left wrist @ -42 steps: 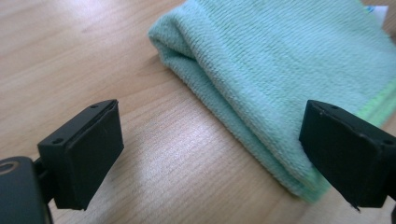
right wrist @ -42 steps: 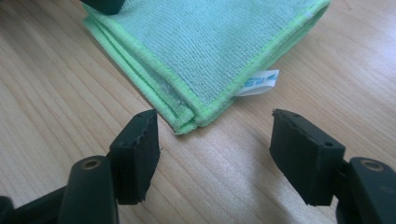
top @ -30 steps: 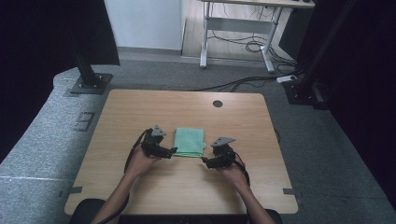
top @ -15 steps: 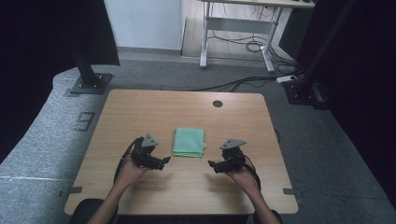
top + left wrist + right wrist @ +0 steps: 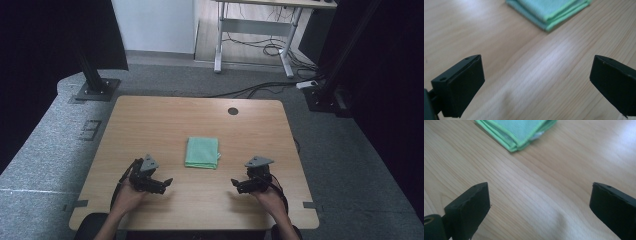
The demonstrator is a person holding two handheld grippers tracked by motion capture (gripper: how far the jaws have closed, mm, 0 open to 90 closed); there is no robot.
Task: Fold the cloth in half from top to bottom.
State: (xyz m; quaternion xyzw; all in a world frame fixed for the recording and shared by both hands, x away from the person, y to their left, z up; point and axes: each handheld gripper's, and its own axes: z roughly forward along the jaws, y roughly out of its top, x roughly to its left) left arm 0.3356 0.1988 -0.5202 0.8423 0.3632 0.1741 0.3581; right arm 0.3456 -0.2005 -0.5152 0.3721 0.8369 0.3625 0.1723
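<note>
High view: both grippers have drawn back from the folded green cloth [image 5: 202, 152] toward the frame's bottom. At lower left the left gripper [image 5: 161, 184], jaws apart, holds nothing; the cloth lies centre on the wooden table [image 5: 165, 120], apparently finished; at lower right the right gripper [image 5: 238, 185] gapes too. Grey carpet and desk legs lie beyond.
</note>
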